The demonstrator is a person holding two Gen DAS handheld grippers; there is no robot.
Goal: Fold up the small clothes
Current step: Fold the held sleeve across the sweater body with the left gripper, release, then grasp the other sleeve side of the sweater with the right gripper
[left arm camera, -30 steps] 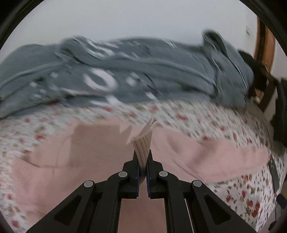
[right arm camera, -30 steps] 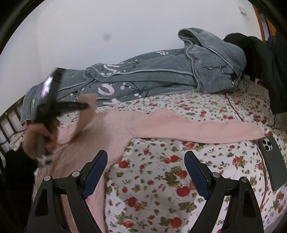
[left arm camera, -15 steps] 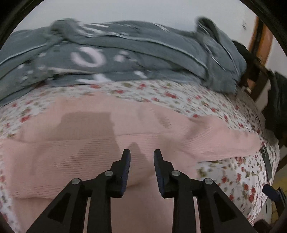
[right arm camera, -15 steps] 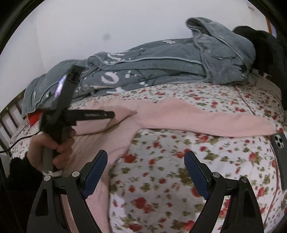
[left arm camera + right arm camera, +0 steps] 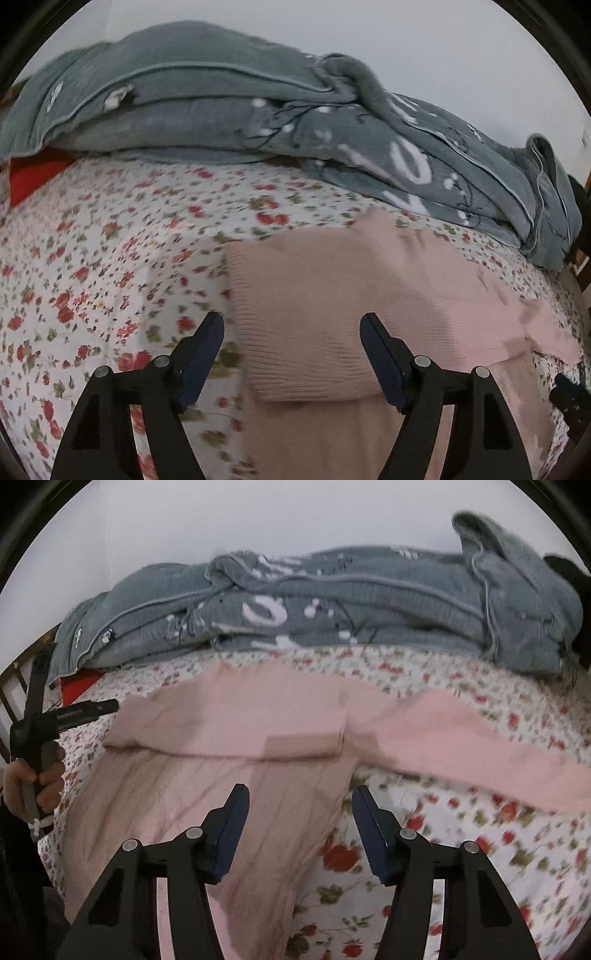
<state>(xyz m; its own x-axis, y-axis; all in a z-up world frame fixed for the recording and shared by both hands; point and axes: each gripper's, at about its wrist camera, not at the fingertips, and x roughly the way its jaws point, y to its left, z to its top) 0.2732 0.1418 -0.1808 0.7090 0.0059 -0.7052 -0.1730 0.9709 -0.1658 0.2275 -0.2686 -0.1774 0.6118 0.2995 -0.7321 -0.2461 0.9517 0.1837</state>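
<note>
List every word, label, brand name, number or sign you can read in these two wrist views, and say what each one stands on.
Small pale lettering on the black finger of the left gripper, seen in the right wrist view: too small and blurred to read.
White printed marks on the folded grey quilted blanket: rounded shapes that may be pattern or letters; no word can be made out.
Pink knitted garment and white red-flowered bedsheet: no text.

You see a ribbed knit pink sweater (image 5: 332, 314) on a matt floral cotton sheet (image 5: 110, 258), with a fleecy grey blanket (image 5: 221, 110) at the far side.
</note>
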